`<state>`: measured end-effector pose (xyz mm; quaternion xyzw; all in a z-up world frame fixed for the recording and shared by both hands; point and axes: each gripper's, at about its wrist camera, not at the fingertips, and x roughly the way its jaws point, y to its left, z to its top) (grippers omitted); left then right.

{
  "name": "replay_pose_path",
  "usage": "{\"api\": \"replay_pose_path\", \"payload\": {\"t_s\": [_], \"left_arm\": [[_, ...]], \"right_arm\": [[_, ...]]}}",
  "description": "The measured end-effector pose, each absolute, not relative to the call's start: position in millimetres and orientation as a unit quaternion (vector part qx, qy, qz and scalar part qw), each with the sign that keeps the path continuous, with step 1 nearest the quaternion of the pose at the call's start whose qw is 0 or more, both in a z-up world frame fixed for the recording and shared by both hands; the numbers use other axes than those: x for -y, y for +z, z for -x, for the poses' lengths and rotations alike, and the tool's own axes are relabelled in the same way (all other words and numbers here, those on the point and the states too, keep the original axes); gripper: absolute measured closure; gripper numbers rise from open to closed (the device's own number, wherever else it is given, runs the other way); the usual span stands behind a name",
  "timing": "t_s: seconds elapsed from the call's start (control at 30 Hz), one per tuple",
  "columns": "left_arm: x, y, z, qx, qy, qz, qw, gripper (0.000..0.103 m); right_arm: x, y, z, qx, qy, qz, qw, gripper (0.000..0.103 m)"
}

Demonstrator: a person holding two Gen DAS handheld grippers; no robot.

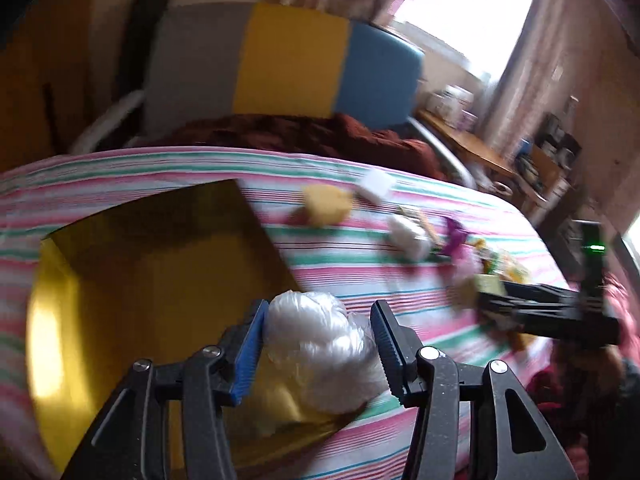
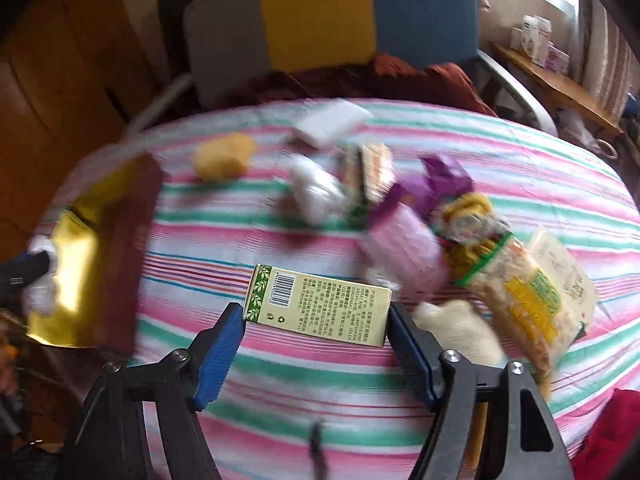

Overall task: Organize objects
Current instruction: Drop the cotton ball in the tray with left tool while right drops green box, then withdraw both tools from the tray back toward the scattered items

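Broadly, a pink-, green- and white-striped bed sheet [image 2: 320, 384] carries everything. Left lies a gold-lined open box [image 1: 132, 300]. The right gripper [image 2: 316, 336] clamps a pale green carton [image 2: 320, 304] bearing a barcode and small unreadable print. The left gripper [image 1: 320, 344] brackets a white plastic bundle [image 1: 320, 340] over the box's near right corner; contact unclear.

1. One gold box [image 2: 80, 264] stood open.
2. One green carton [image 2: 320, 304] was there.
3. Two white bundles [image 1: 320, 344] [image 2: 316, 196] showed.
4. One yellow sponge [image 2: 224, 156] lay.
5. One white block [image 2: 328, 122] lay.
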<state>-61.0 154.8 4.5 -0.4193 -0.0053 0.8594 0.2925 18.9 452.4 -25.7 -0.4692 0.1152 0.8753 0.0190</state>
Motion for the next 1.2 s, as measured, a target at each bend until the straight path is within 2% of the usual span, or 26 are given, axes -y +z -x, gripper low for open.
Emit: {"api": "replay_pose_path", "payload": {"t_s": [0.17, 0.37, 0.47, 0.5, 0.53, 0.57, 0.6, 0.9, 1.2], "left_arm": [[-83, -7, 71, 0.03, 0.882, 0.422, 0.208, 0.05], [-17, -22, 61, 0.061, 0.893, 0.423, 0.141, 0.046], [9, -23, 54, 0.081, 0.9, 0.412, 0.118, 0.033], [16, -22, 52, 0.087, 0.902, 0.408, 0.113, 0.025], [23, -21, 50, 0.093, 0.904, 0.404, 0.107, 0.02], [29, -18, 48, 0.097, 0.905, 0.401, 0.102, 0.019], [32, -16, 47, 0.097, 0.907, 0.398, 0.096, 0.017], [27, 0, 36, 0.05, 0.934, 0.35, 0.056, 0.007], [3, 5, 26, 0.018, 0.938, 0.34, 0.07, 0.004]], "right_arm": [[-376, 0, 1, -0.09, 0.889, 0.442, -0.074, 0.03], [-273, -6, 33, -0.052, 0.875, 0.45, -0.171, 0.029], [-230, -13, 45, -0.044, 0.868, 0.453, -0.197, 0.026], [-221, -14, 47, -0.045, 0.866, 0.453, -0.206, 0.023], [-212, -16, 50, -0.044, 0.864, 0.455, -0.211, 0.013], [-205, -18, 52, -0.041, 0.863, 0.456, -0.211, 0.007], [-199, -19, 52, -0.035, 0.864, 0.456, -0.211, 0.007], [-192, -19, 29, 0.021, 0.886, 0.429, -0.175, 0.007], [-202, 1, 0, 0.048, 0.939, 0.328, -0.091, 0.007]]}}
